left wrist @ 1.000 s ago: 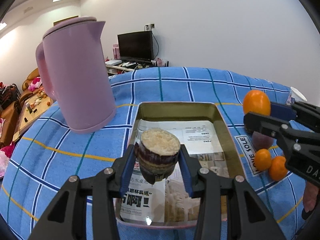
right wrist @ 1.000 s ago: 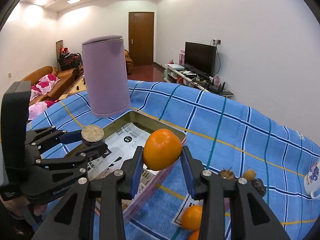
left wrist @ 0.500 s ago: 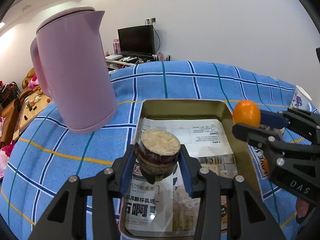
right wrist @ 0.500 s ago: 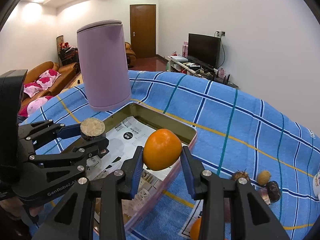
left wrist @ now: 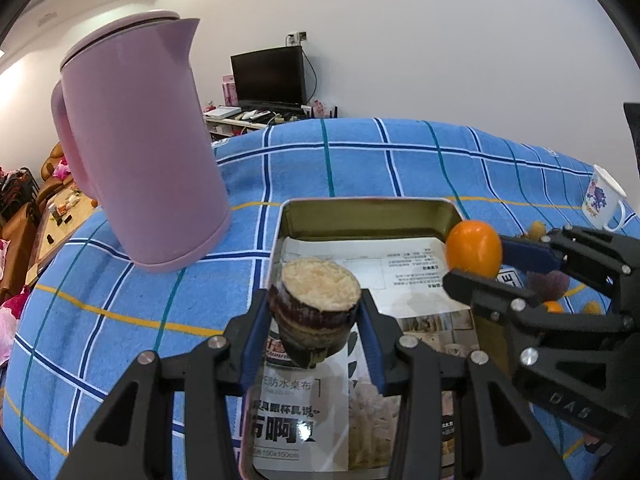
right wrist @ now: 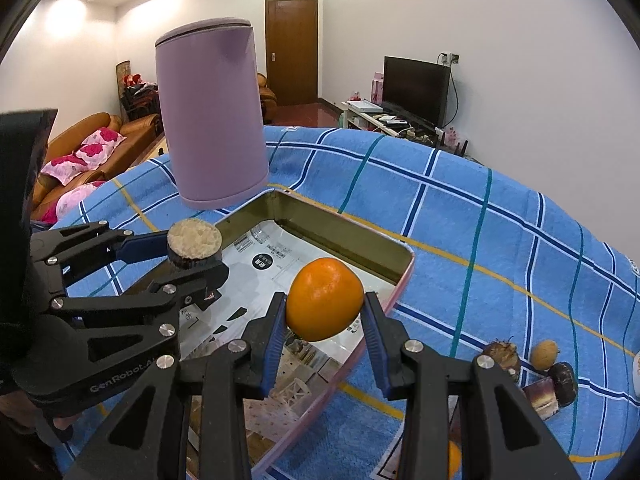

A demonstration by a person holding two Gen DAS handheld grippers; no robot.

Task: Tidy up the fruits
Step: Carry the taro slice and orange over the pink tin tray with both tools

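Note:
My left gripper [left wrist: 314,322] is shut on a cut sugarcane piece [left wrist: 314,308] with a pale top and dark purple skin, held above the near left part of a metal tray [left wrist: 360,216] lined with printed paper. It shows in the right wrist view too [right wrist: 194,246]. My right gripper [right wrist: 324,320] is shut on an orange [right wrist: 324,304], held over the tray's right rim [right wrist: 400,276]. The orange also shows in the left wrist view [left wrist: 474,248].
A pink kettle [left wrist: 136,148] stands left of the tray on the blue checked cloth [left wrist: 400,160]. Right of the tray lie small fruits: a brown one [right wrist: 500,356], a yellow one [right wrist: 544,354], a dark one [right wrist: 562,378]. A white mug [left wrist: 602,204] stands far right.
Both grippers have moved forward and lower over the tray. The orange has come in from right of the tray to its right rim. Both grips are unchanged.

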